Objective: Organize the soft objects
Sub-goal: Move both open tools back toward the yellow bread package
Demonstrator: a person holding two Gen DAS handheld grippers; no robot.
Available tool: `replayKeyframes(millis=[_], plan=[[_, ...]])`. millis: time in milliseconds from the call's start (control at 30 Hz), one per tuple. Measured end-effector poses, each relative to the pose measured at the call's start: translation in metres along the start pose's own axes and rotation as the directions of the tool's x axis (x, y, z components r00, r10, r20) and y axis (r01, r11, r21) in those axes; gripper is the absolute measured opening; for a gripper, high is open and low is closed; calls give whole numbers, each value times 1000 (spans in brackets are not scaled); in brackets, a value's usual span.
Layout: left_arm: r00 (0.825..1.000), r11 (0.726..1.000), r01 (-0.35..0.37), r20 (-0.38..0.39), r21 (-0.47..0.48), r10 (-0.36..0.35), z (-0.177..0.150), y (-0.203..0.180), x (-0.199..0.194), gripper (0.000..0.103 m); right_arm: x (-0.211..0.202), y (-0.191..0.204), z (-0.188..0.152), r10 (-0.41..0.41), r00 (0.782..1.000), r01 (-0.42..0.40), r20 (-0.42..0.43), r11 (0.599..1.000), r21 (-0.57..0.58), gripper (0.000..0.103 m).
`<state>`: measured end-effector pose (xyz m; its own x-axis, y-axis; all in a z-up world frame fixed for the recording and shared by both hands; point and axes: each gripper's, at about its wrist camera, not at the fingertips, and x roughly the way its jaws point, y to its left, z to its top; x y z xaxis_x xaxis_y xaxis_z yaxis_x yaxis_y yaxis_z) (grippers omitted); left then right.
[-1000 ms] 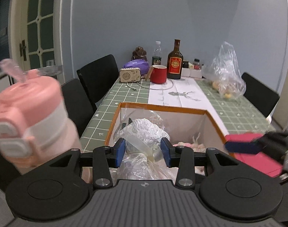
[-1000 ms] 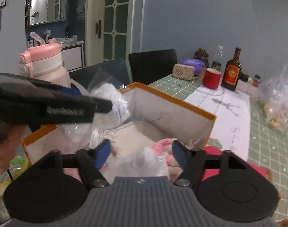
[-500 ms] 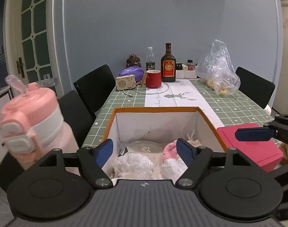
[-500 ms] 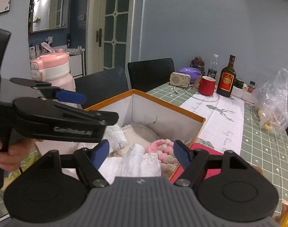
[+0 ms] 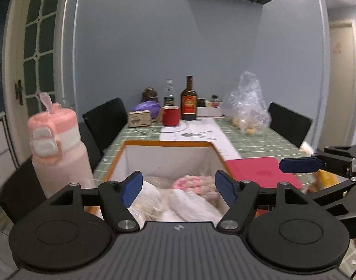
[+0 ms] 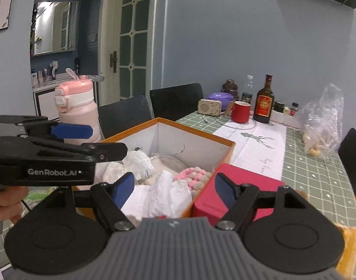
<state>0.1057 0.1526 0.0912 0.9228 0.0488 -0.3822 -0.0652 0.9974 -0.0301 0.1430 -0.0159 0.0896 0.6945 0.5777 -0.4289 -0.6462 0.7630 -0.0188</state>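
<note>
Here, the left gripper [image 5: 179, 187] is held with its jaws spread wide above the near edge of the orange-rimmed box [image 5: 166, 143]; within the last second the jaws have been opening and then closing slightly, and nothing is gripped between them. The right gripper [image 6: 174, 190] is also released and empty, over the box's near corner. The soft objects are seen inside the box: white plastic-wrapped bundles [image 6: 168, 193], a clear bag [image 6: 138, 163] and a pink knitted piece [image 6: 194, 178]. A red box [image 6: 243, 186] is placed touching the right wall. A pink bottle [image 5: 58, 149] is standing at the left side.
</note>
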Motion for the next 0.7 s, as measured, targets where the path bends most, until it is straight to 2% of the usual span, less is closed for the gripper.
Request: replayKeyframes(millis=[200,267,400,533,700], plan=[[999,998,-35,-11,60,36,-37,-13,-19,83,-44,-9,-22,-39,999,37,32,997,74,75],[1000,997,-25,-11,68,26,-51,-15,-22,83,-56,-10,-29,-51,998,48,45,996,80,75],[999,1000,1,-43,27,0,-75,-13,-20,83,-72,-10,-44,-70,996,65,54,993,94,75],[996,999,25,-88,25,-23,-93,-18,-12,83,-80,-14,-56,-95,994,89,50,990,110,75],[992,1000,13,-126,13,-11,-105,-22,-5,83,-90,-30,-72,-149,988,140,43,977,162,75]])
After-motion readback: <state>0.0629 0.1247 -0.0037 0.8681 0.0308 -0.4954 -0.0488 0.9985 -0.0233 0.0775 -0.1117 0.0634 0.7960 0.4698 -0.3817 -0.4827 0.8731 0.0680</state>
